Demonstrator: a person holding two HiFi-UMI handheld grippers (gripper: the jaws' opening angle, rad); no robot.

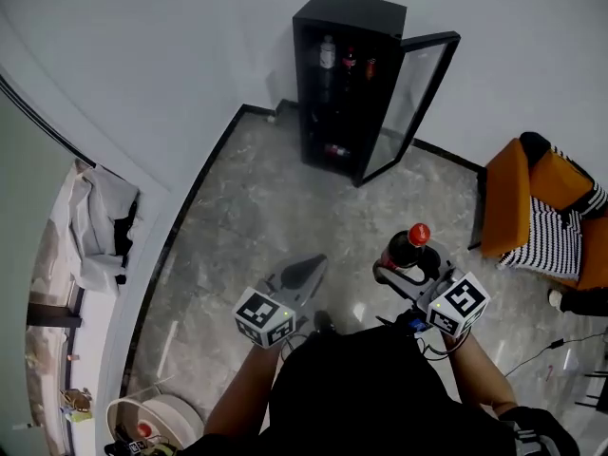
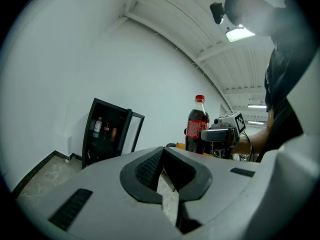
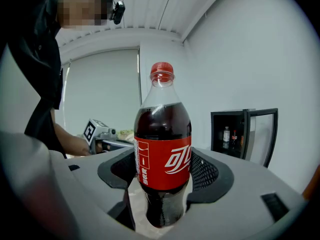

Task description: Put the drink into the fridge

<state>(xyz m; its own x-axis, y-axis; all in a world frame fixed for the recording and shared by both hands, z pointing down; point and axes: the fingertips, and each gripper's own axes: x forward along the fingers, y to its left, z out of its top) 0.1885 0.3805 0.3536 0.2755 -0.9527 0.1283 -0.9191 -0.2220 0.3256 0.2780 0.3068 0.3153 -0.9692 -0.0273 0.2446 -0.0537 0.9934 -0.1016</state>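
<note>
The person is standing on the stone floor (image 1: 285, 217) facing the fridge (image 1: 347, 74), which is sitting at the floor's far edge against the wall. Its glass door (image 1: 410, 103) is hanging wide open to the right, so the shelves are lying exposed for loading; a few bottles (image 1: 347, 60) are already standing on the top shelf.

The right gripper (image 1: 404, 259) is clamping the cola bottle (image 3: 162, 164) around its lower body and label, both pads pressing its sides. It is carrying the bottle upright, red cap on top, probably so it can be stood straight on a shelf.

The left gripper (image 1: 306, 272) is holding nothing. Its jaws are drawn together to a thin slit, and it is hanging beside the right one, seemingly idle since the door needs no pulling.

The bottle is well short of the fridge, so the carry is looking only partly done.
</note>
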